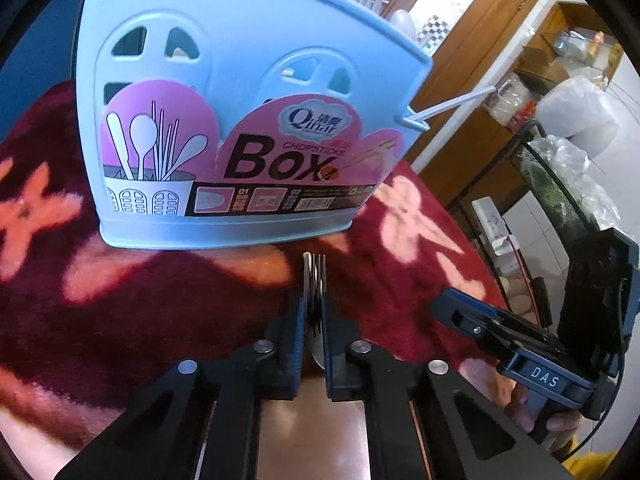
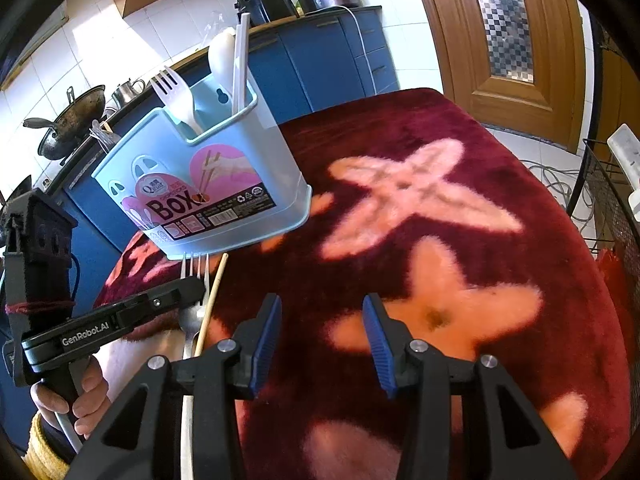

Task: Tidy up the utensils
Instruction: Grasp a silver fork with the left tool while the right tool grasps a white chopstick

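Just in front of the pale blue plastic chopsticks box [image 1: 240, 80], the left gripper [image 1: 314, 308] pinches a shiny metal fork [image 1: 315, 276] lying on the red floral cloth [image 1: 140, 320].
Pick-up step, I'd judge; next, lift it into the box's open top, while the right gripper [image 2: 320, 320] waits half-open and empty, further from the box.

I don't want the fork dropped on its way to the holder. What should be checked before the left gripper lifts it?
1. Left gripper shut on the metal fork: ok, the pads press on it near its head.
2. Grip secure enough to lift: cannot tell; the handle trails long behind the pads.
3. Wooden chopstick clear of the fork: not ok, it lies right beside it and might be dragged.
4. Blue utensil box upright: ok, it stands on the red blanket.
5. Free slot in the box: cannot tell; a white fork, spoon and stick already stand in the back compartment.
6. Right gripper out of the way: ok, open and empty.
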